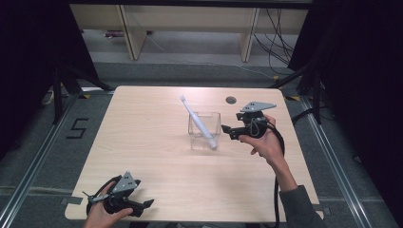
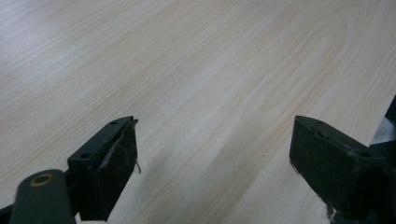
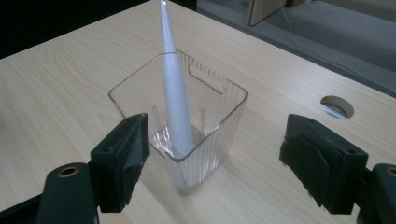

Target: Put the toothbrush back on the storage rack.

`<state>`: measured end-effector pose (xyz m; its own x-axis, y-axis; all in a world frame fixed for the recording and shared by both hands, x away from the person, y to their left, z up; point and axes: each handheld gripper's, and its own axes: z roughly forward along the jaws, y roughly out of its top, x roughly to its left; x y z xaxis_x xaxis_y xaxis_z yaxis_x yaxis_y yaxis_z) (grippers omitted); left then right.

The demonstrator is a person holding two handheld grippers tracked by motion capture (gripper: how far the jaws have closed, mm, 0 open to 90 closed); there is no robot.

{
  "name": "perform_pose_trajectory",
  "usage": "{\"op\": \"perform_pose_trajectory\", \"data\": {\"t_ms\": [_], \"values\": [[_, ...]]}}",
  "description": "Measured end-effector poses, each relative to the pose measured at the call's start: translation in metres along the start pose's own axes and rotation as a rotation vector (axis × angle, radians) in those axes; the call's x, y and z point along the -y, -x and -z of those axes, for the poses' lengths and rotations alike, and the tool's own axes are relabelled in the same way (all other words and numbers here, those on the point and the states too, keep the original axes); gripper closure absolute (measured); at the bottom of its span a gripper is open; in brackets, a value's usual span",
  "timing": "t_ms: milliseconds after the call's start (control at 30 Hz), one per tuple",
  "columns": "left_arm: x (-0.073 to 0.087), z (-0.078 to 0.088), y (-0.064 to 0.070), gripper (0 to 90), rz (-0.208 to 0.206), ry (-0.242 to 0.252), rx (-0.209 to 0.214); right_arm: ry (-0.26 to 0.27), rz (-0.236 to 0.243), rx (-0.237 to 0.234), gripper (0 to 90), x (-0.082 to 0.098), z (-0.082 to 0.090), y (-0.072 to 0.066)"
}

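From the high view, a clear plastic cup (image 1: 204,129) stands near the middle of the wooden table (image 1: 142,142), with a white toothbrush (image 1: 197,121) leaning in it, its head sticking out over the far rim. The right gripper (image 1: 227,131) is held just beside the cup, empty; how wide its jaws stand is hard to make out here. The left gripper (image 1: 142,205) rests at the near edge, well apart, its hand cut off by the frame. A "5" (image 1: 77,128) is marked on the floor.

In the left gripper view, the jaws stand wide apart over bare wood.

In the right gripper view, the jaws are spread wide with nothing between them, the cup close ahead. The toothbrush's head is cut off at the top edge. A round cable hole (image 3: 337,106) sits in the tabletop behind.
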<state>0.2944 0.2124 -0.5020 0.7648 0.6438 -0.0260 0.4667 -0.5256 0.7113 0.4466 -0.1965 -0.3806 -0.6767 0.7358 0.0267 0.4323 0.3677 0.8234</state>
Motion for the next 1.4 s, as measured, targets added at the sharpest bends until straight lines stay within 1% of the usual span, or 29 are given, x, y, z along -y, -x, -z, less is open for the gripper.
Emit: {"op": "perform_pose_trajectory", "data": {"t_ms": [33,67,167,200,267,300,367,400,533,567,600,633,667,733,767,833,867,933,967,1000,1033,1067,1133,1200,1267,1300,1333,1367,1400], "values": [[0.000,0.000,0.000,14.8,0.001,0.001,0.000,0.008,0.021,0.005,23.6,0.001,0.001,0.002],[0.000,0.000,0.000,14.8,0.000,0.000,0.000,0.007,0.010,-0.002,23.1,0.002,0.001,0.002],[0.000,0.000,0.001,14.8,0.010,0.012,0.004,0.023,0.026,0.008,21.9,0.004,0.002,0.002],[0.000,0.000,0.001,14.8,0.015,0.014,0.007,0.015,-0.001,-0.002,21.4,0.005,0.003,0.001],[0.000,0.000,0.000,14.8,-0.001,-0.001,0.001,0.014,0.019,0.002,20.5,0.006,0.004,0.002],[0.000,0.000,0.001,14.9,0.005,0.005,0.003,0.010,-0.002,-0.003,20.4,0.008,0.005,0.001],[0.000,0.000,0.001,14.8,0.006,0.009,0.003,0.022,0.020,-0.009,20.2,0.009,0.004,0.003],[0.000,0.000,0.000,14.8,0.006,0.009,0.002,0.012,-0.003,0.002,19.7,0.010,0.005,0.001],[0.000,0.000,0.001,14.8,0.010,0.008,0.001,0.023,0.013,-0.004,18.8,0.014,0.006,0.003],[0.000,0.000,0.001,14.8,0.012,0.008,0.000,0.019,-0.011,-0.007,18.3,0.016,0.008,0.001],[0.000,0.000,0.001,14.9,0.016,0.010,0.002,0.024,0.006,-0.004,17.8,0.016,0.008,0.003],[0.001,0.000,0.002,14.8,0.019,0.012,0.009,0.023,-0.011,-0.002,17.4,0.018,0.009,0.002],[0.001,0.000,0.002,14.9,0.019,0.011,0.009,0.041,0.002,-0.003,17.2,0.019,0.007,0.003],[0.001,0.000,0.001,14.8,0.019,0.014,0.001,0.035,-0.009,-0.005,16.9,0.022,0.008,0.003],[0.000,0.000,0.001,14.8,0.018,0.014,-0.001,0.034,0.007,0.002,16.8,0.023,0.008,0.004],[0.001,0.001,0.001,14.8,0.018,0.015,0.006,0.027,-0.016,-0.015,16.7,0.027,0.008,0.001],[0.001,0.001,0.001,14.8,0.016,0.009,-0.003,0.042,0.015,-0.004,16.7,0.028,0.008,0.003],[0.001,0.001,0.000,14.8,0.010,0.001,-0.004,0.042,-0.015,-0.012,16.7,0.031,0.007,0.000],[0.001,0.000,0.001,14.8,0.021,0.005,-0.004,0.036,0.002,-0.012,16.7,0.032,0.008,0.001],[0.001,0.001,0.001,14.8,0.013,0.007,-0.002,0.051,0.001,-0.002,16.7,0.034,0.007,0.000],[0.000,0.000,0.002,14.8,0.022,0.015,0.004,0.034,-0.013,-0.015,16.7,0.035,0.008,-0.002],[0.000,0.001,0.001,14.8,0.021,0.015,0.001,0.042,0.007,-0.011,16.7,0.036,0.007,-0.001],[0.001,0.001,0.001,14.8,0.021,0.018,0.004,0.031,-0.022,-0.022,16.7,0.039,0.007,-0.006],[0.001,0.001,0.000,14.8,0.014,0.008,0.000,0.031,0.009,-0.023,16.7,0.041,0.006,-0.006],[0.001,0.001,0.001,14.8,0.017,0.015,0.004,0.023,0.011,-0.030,16.7,0.044,0.005,-0.008],[0.001,0.001,0.002,14.8,0.018,0.018,0.002,0.010,-0.016,-0.038,16.7,0.045,0.006,-0.011],[0.000,0.002,0.001,14.9,0.016,0.017,0.005,0.021,-0.021,-0.035,16.7,0.047,0.004,-0.012],[0.000,0.002,0.001,14.8,0.013,0.015,0.004,0.012,0.011,-0.042,16.7,0.048,0.004,-0.011],[0.001,0.002,0.001,14.8,0.014,0.016,0.004,0.007,0.000,-0.039,16.7,0.049,0.004,-0.013]]}}
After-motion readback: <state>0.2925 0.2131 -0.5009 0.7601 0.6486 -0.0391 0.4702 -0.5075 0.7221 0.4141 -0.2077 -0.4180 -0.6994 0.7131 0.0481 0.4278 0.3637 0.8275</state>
